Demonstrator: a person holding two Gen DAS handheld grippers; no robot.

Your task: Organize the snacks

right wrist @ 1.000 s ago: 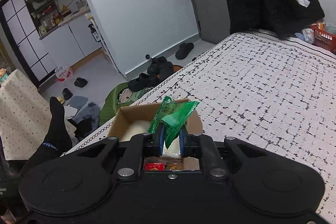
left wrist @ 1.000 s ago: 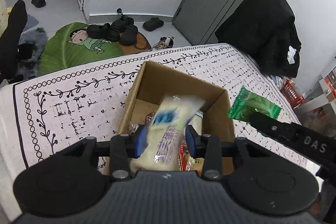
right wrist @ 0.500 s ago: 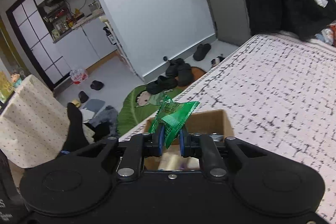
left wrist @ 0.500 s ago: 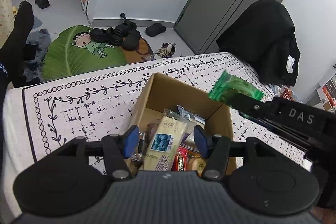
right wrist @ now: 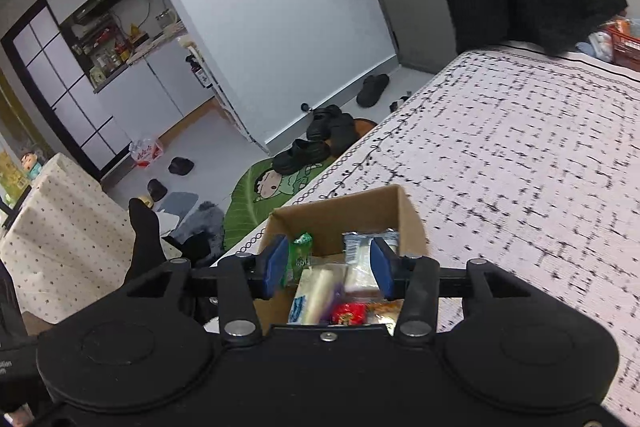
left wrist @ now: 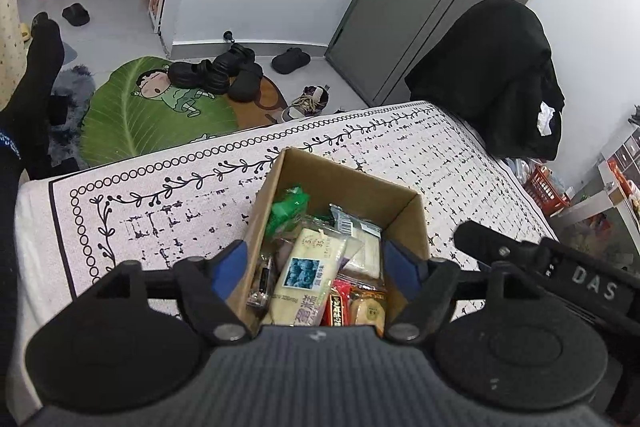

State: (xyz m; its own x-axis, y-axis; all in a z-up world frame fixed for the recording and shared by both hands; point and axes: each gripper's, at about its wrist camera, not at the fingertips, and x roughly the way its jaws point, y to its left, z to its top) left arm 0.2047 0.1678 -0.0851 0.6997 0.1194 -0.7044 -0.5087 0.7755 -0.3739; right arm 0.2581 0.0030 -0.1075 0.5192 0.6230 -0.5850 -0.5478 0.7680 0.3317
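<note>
A brown cardboard box [left wrist: 352,183] stands on the patterned white bedspread [left wrist: 160,211] and holds several snack packets. A cream packet with a blue picture [left wrist: 308,271] lies on top, a green packet [left wrist: 288,207] leans at the box's far left, and red packets [left wrist: 340,307] lie near me. My left gripper [left wrist: 316,267] is open and empty above the box's near side. My right gripper [right wrist: 326,265] is open and empty over the same box [right wrist: 340,211], with the green packet [right wrist: 300,255] inside, by its left finger. The right gripper's body shows in the left wrist view [left wrist: 560,279].
The bed edge runs along the far side, with a green leaf rug [left wrist: 160,107] and black shoes [left wrist: 224,71] on the floor beyond. A black coat [left wrist: 500,75] hangs at the bed's far right corner. A person's black-socked leg [left wrist: 28,87] is at the left.
My left gripper opened and dropped the cream packet into the box. My right gripper carried the green packet over the box, opened, and the packet now lies inside.
</note>
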